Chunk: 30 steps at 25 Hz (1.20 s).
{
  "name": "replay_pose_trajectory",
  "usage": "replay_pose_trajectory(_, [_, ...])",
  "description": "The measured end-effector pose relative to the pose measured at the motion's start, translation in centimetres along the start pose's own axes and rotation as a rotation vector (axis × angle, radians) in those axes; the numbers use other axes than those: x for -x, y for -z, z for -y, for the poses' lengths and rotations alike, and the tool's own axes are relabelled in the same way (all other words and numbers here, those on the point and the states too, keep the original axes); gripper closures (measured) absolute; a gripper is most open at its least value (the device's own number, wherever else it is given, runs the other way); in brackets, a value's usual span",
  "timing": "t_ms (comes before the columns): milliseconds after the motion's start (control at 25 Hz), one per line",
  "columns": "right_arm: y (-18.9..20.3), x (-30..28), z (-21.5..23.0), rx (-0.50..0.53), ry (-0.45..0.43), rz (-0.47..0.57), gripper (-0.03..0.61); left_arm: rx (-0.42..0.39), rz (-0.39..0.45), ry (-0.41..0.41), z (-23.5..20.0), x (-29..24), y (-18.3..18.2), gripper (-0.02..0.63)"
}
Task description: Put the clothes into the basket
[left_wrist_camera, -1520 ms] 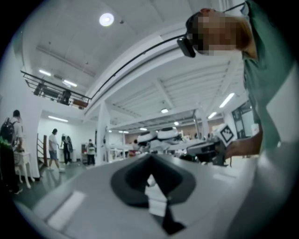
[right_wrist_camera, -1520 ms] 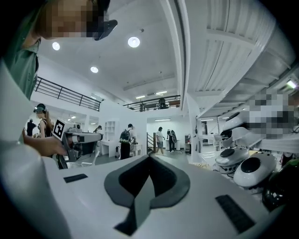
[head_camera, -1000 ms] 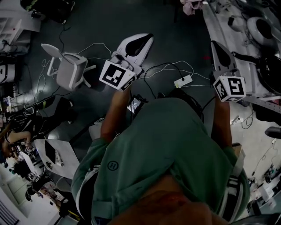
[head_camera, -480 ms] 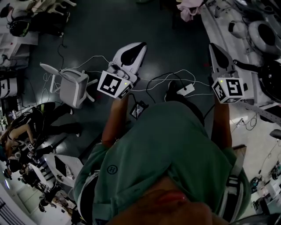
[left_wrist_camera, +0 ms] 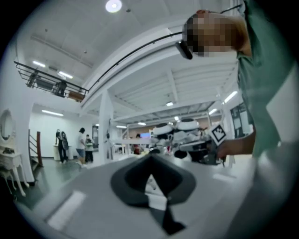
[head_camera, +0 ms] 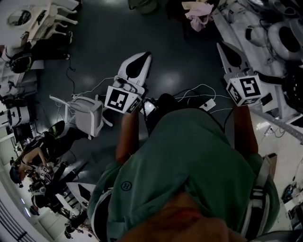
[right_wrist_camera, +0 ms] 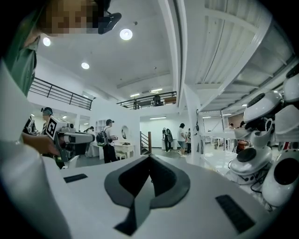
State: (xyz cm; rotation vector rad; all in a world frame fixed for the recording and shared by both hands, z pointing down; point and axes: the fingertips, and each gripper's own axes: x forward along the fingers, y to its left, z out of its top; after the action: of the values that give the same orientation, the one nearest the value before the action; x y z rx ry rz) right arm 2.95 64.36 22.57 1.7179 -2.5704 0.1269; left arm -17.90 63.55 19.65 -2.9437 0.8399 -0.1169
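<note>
Closest to the camera is the person's green short-sleeved shirt (head_camera: pixel 189 156), with both bare forearms reaching out in front and a handheld gripper at the end of each. The left white-and-black two-jaw gripper (head_camera: pixel 147 56) sits just past its black-and-white marker cube (head_camera: pixel 122 100) and points up-frame over the dark glossy floor (head_camera: pixel 94 42). In its own view the jaws are pinched fully together with nothing between them, so it's clenched on air. Same deal with the right white-and-black two-jaw gripper (head_camera: pixel 219 46), out past its own marker cube (head_camera: pixel 245 90): jaws pressed tip to tip, nothing in them. Both are held roughly level, well apart from each other. On the floor under and between them is a tangle of thin white cables (head_camera: pixel 194 89) and a small white power brick (head_camera: pixel 208 105). Off to the left of the left gripper there's a white plastic chair (head_camera: pixel 87 113). Further out on the right is a long white table (head_camera: pixel 236 28) loaded with rounded white robot shells (head_camera: pixel 279 33). The clothes are a crumpled pink bundle (head_camera: pixel 199 12) way up at the top edge of the head view, just off the far end of that table, well away from both grippers. A few people (right_wrist_camera: pixel 108 140) are standing around in the background of the bright white hall.
</note>
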Motion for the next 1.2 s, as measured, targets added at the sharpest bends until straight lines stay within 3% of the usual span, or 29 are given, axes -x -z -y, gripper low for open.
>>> replay_pose_trajectory(320, [1.7,-6.9,5.1,-0.009,0.073,-0.070,0.581,0.063,0.041,0.062,-7.8,-7.9,2.9,0.612])
replay_pose_trajectory(480, [1.7,-10.1,7.7,-0.024,0.165,-0.082,0.581,0.068,0.035,0.168,-11.6,-12.5,3.7,0.612])
replay_pose_trajectory(720, [0.6,-18.7,12.1,-0.006,0.249,-0.096,0.581,0.103,0.107,0.261,-19.8,-19.9,4.4,0.612])
replay_pose_trajectory(880, [0.0,-22.2,13.2,-0.040,0.321,-0.069,0.581,0.085,0.075,0.343,-23.6,-23.5,4.6,0.612])
replay_pose_trajectory(1040, [-0.6,-25.4,15.5,-0.026,0.324,-0.077,0.581,0.086,0.128,0.347,-26.3,-26.8,2.2,0.612])
replay_pose_trajectory(1200, [0.5,-27.4,19.5,-0.037,0.337,-0.096,0.580,0.114,0.105,0.364,-27.6,-31.0,3.4,0.611])
